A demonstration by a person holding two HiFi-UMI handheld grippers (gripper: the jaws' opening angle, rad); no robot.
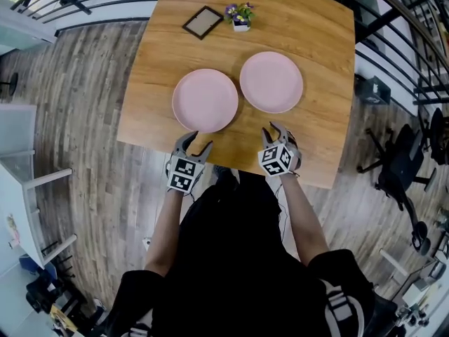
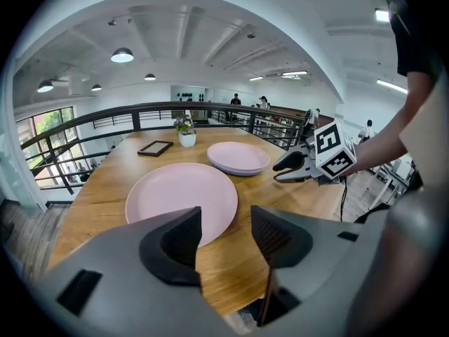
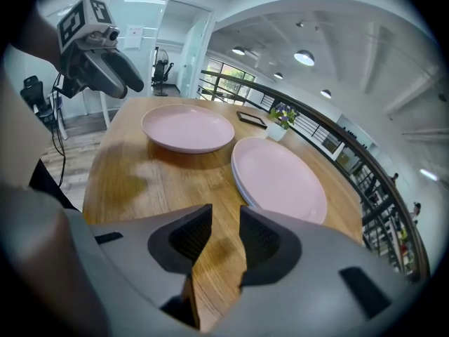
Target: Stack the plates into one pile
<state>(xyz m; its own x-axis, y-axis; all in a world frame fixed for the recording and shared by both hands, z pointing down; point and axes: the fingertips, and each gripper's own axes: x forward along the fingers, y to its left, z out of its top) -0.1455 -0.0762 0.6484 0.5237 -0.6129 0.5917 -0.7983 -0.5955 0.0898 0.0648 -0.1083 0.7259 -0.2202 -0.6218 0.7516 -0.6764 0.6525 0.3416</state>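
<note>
Two pink plate spots lie on the wooden table (image 1: 319, 149). A single plate (image 1: 205, 100) sits at the left, and what looks like a pile of two plates (image 1: 271, 81) sits at the right, nearly touching it. My left gripper (image 1: 194, 142) hovers at the table's near edge just short of the single plate (image 2: 181, 196), open and empty. My right gripper (image 1: 275, 131) is over the near edge in front of the pile (image 3: 280, 177); its jaws stand a small gap apart with nothing between them. Each gripper shows in the other's view: the right gripper (image 2: 291, 167) and the left gripper (image 3: 116, 72).
A dark picture frame (image 1: 203, 22) and a small flower pot (image 1: 240, 17) stand at the table's far side. A metal railing (image 1: 393, 20) runs behind and to the right of the table. An office chair (image 1: 403, 167) stands on the floor at the right.
</note>
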